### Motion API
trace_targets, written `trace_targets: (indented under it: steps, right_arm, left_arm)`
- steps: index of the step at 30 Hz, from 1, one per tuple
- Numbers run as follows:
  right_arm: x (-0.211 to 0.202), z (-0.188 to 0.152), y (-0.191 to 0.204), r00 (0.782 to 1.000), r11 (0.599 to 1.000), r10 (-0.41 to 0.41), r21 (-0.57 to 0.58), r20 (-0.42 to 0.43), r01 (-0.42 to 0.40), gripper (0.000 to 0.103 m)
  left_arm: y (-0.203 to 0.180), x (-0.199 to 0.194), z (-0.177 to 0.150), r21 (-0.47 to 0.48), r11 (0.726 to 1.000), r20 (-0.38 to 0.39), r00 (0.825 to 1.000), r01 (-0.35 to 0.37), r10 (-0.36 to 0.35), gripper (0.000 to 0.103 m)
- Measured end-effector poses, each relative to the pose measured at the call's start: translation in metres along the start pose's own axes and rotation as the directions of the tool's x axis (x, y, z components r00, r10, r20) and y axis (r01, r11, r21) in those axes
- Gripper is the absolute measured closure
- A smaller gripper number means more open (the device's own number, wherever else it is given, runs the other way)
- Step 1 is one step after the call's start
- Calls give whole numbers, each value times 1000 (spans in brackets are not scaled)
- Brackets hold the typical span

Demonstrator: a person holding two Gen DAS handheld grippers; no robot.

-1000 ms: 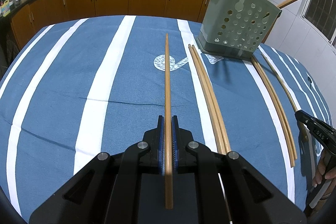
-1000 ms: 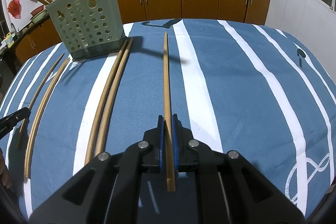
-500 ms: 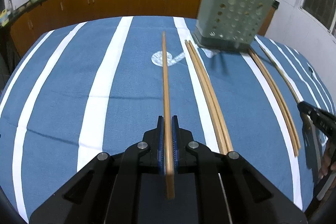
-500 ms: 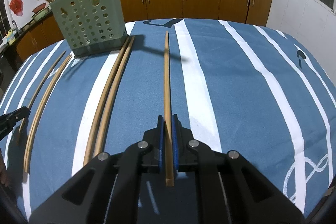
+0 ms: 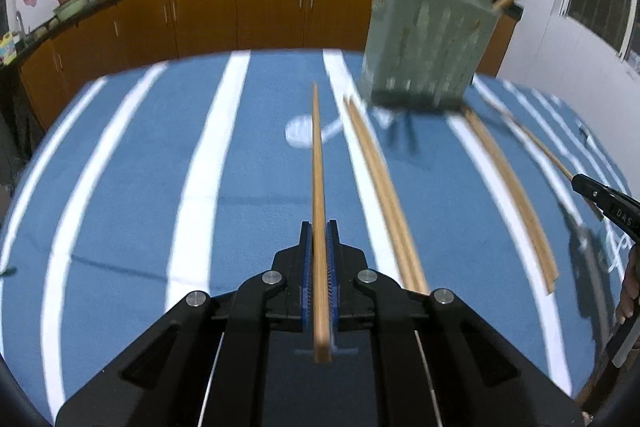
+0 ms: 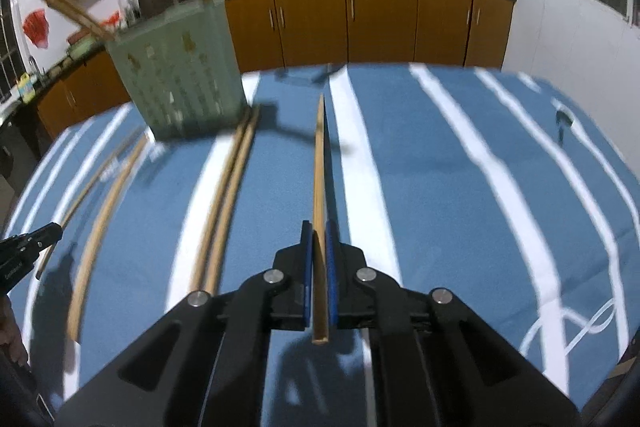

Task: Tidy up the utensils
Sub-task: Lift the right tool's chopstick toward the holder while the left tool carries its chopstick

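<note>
Left wrist view first: the left gripper (image 5: 319, 227) is pinched tight on a single wooden chopstick (image 5: 317, 163), which pokes straight out ahead of the blue pads and sticks back a bit behind them too. Below it is the blue tablecloth with white stripes (image 5: 132, 187). Just right of the held stick a pair of chopsticks (image 5: 380, 183) lies flat on the cloth, and further right there's another pair (image 5: 516, 195), with one more thin stick (image 5: 532, 143) beyond that. At the far right of the table stands the pale green utensil holder with holes (image 5: 428, 43), pretty blurred, already with a few chopsticks poking out the top. The tip of the other gripper (image 5: 600, 197) shows at the right edge.

Right wrist view: the right gripper (image 6: 319, 227) is likewise clamped on its own chopstick (image 6: 319, 163), pointing away up the cloth (image 6: 440, 167). The green holder (image 6: 180, 71) sits far left here, chopsticks sticking up out of it. A pair (image 6: 228, 191) lies between the holder side and the held stick, and more loose ones (image 6: 104, 203) lie further left. The left gripper's tip (image 6: 32, 243) peeks in at the left edge. Orange kitchen cabinets (image 6: 360, 23) run along the back.
</note>
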State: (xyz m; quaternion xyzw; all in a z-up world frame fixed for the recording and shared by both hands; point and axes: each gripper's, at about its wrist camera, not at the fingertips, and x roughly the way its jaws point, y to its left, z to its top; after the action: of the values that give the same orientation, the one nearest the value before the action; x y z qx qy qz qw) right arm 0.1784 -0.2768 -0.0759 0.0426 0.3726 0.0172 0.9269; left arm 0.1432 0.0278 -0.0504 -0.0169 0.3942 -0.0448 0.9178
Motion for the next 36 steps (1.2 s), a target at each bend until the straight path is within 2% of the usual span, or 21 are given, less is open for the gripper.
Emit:
trace_targets:
  steps: [5,10,15,22,28,36]
  right_arm:
    - [-35,25,-2,992,1000,8,5,125,-9,95]
    - [-55,36,-5,981,1000,13,13,193,-15,95]
    - [-60,43,-6,977,1000,9,20,214,-13,95]
    - [-70,55,-2,966,1000,16,18,259,-21,95]
    - [-74,62,4,960,1000,21,10,280,-24,95]
    - [-109,87,16,920,998,65,-34,387,-57,95]
  left_arm:
    - [1,-34,27,-11,1000,123,992,19,-17,96]
    - [2,-54,44,-26,999,200,980,24,-19,96]
    - [5,-58,54,-49,998,226,974,29,-18,96]
    - [0,-70,65,-35,999,268,963,34,-23,96]
    - [1,-72,73,-46,998,278,960,38,-24,96]
    - [-5,-95,98,-42,997,355,934,65,-46,96]
